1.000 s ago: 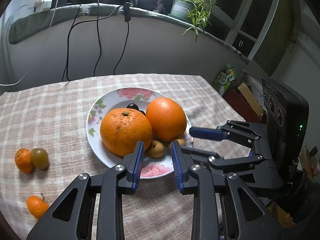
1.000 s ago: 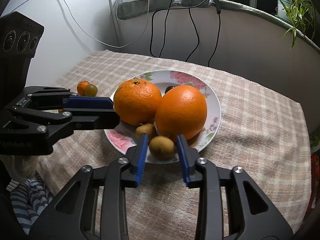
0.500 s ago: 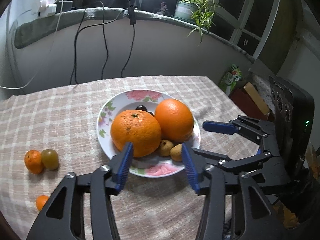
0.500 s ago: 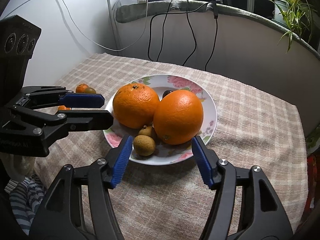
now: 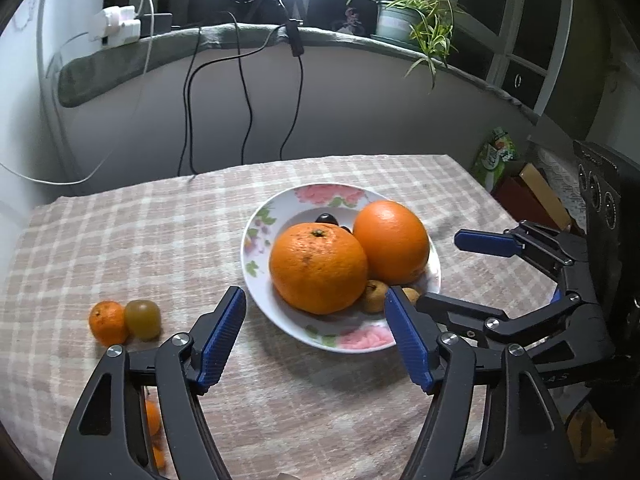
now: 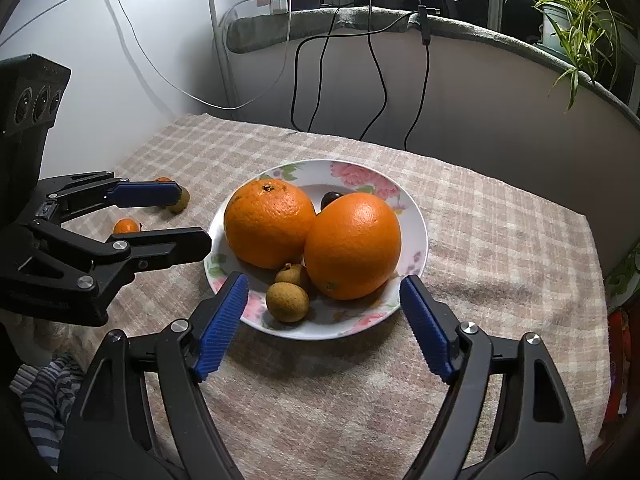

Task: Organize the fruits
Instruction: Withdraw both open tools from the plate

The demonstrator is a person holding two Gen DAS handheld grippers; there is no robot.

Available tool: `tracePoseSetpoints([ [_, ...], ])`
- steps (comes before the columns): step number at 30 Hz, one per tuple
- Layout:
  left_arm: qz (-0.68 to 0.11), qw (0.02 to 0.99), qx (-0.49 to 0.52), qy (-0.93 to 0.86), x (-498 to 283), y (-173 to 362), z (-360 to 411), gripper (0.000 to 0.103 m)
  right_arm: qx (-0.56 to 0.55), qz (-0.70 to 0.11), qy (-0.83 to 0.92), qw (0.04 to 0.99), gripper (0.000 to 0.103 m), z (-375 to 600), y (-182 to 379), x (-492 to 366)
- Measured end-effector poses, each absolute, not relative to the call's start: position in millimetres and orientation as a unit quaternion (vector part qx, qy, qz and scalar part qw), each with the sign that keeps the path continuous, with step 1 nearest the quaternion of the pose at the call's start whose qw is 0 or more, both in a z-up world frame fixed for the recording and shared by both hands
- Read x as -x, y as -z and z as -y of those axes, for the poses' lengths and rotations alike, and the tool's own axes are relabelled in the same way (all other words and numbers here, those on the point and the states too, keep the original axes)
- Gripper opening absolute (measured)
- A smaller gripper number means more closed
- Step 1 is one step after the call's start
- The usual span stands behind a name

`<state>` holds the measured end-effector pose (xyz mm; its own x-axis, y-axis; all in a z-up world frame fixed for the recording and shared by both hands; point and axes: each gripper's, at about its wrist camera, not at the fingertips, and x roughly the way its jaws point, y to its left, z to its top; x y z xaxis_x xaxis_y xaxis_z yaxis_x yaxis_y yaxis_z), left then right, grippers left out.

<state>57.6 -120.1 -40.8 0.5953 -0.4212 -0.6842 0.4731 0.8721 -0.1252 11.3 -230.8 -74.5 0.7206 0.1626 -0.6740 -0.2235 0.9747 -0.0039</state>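
Left wrist view: the left gripper [image 5: 314,334] fills the bottom of the frame, its blue-padded fingers [image 5: 222,334] spread and still opening, with nothing between them but the checked cloth of the tabletop [image 5: 140,240] and the near rim of the plate. The floral plate [image 5: 260,224] sits right of centre, carrying a rough-skinned orange [image 5: 318,268] with its stem scar up and, touching it on the right, a smoother orange [image 5: 390,242]. Two small brown longans [image 5: 374,296] lie at the front of the plate, and a dark fruit [image 5: 326,218] shows behind the oranges. At lower left, off the plate, a small tangerine [image 5: 107,322] touches a greenish-brown fruit [image 5: 142,318]; another small orange fruit [image 5: 152,416] is partly hidden behind the left finger. The right gripper [image 5: 448,264] enters from the right edge, fingers apart beside the plate.

Right wrist view: the right gripper [image 6: 322,324] occupies the bottom, fingers [image 6: 222,326] spread and opening, empty, framing the plate's [image 6: 416,216] near rim. The two oranges, rough [image 6: 268,224] and smooth [image 6: 352,246], touch at the centre, with two longans [image 6: 287,302] in front of them. The left gripper [image 6: 192,220] reaches in from the left edge, fingers apart and holding nothing. Beyond it lie a small tangerine [image 6: 126,226] and two more small fruits, largely hidden. Striped fabric [image 6: 44,392] shows at lower left.
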Motion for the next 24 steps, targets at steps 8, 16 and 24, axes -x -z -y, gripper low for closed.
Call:
tracePoseSetpoints([
  [8,-0.366,0.900,-0.044,0.232,-55.4,38.3,111.0,0.072,0.049,-0.356,-0.104,0.927,0.085,222.1,70.2,-11.8],
  [16,-0.367,0.905,-0.045,0.209,-57.9,40.1,94.1,0.072,0.050,-0.354,-0.108,0.928,0.086,211.1,65.3,-15.1],
  [24,-0.361,0.911,-0.046,0.196,-58.5,40.1,77.0,0.072,0.058,-0.351,-0.118,0.927,0.086,195.0,62.4,-17.2],
])
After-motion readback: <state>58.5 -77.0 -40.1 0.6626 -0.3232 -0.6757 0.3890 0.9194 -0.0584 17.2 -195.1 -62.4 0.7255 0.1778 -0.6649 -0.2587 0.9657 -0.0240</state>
